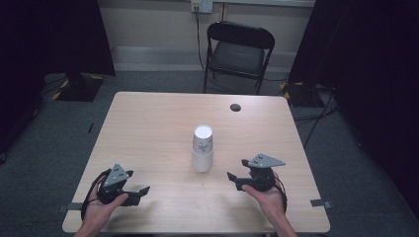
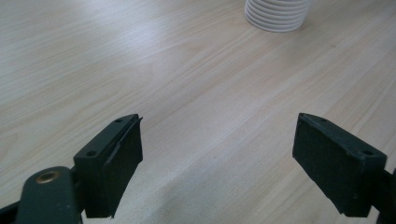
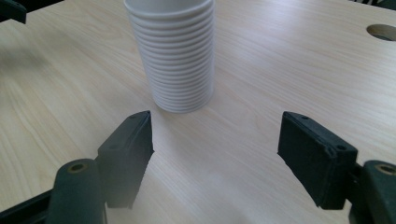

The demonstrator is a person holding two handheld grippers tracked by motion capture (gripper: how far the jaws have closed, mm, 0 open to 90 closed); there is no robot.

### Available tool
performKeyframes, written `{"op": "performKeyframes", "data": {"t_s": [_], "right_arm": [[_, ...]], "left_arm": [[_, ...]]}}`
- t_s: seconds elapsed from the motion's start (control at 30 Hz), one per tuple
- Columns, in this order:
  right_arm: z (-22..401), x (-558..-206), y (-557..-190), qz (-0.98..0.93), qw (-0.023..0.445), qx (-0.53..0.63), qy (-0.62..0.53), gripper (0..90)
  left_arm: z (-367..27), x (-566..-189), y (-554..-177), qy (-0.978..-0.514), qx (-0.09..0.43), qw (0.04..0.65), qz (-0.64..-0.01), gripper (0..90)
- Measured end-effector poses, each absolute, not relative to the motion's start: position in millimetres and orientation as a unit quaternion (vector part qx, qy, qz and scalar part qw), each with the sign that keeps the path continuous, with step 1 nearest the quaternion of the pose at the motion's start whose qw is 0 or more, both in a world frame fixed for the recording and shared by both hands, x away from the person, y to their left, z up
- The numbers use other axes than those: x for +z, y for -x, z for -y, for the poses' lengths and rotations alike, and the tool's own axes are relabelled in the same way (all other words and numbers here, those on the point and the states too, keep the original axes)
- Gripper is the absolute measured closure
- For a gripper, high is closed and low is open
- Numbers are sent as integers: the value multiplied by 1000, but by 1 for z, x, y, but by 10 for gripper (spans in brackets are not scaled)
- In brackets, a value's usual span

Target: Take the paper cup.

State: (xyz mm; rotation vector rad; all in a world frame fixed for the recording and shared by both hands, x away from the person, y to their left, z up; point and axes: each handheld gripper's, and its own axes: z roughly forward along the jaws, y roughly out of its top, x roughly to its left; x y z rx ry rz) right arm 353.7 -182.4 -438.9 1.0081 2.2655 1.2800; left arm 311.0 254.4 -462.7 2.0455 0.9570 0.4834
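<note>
Stacked white ribbed cups [image 1: 202,148] stand upright; both grippers [image 1: 144,190] [image 1: 236,170] gape, holding nothing.

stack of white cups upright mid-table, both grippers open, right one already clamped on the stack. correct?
Not quite. The right gripper isn't clamped on the stack of white cups: the right gripper view shows its jaws open, short of the stack, with bare table between them. The rest holds; the left gripper is open too.

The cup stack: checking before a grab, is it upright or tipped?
Upright: the cup stack stands on its rims on the table, bases up.
</note>
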Motion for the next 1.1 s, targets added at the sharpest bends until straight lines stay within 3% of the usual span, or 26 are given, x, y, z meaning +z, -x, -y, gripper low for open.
{"op": "performKeyframes", "data": {"t_s": [0.53, 1.1], "right_arm": [[150, -415, -372, -811, 150, 470, -314, 259], [132, -387, -391, -803, 167, 488, -298, 215]], "left_arm": [[-252, -463, -312, -816, 197, 393, -376, 157], [-253, -464, -312, -817, 194, 392, -376, 157]]}}
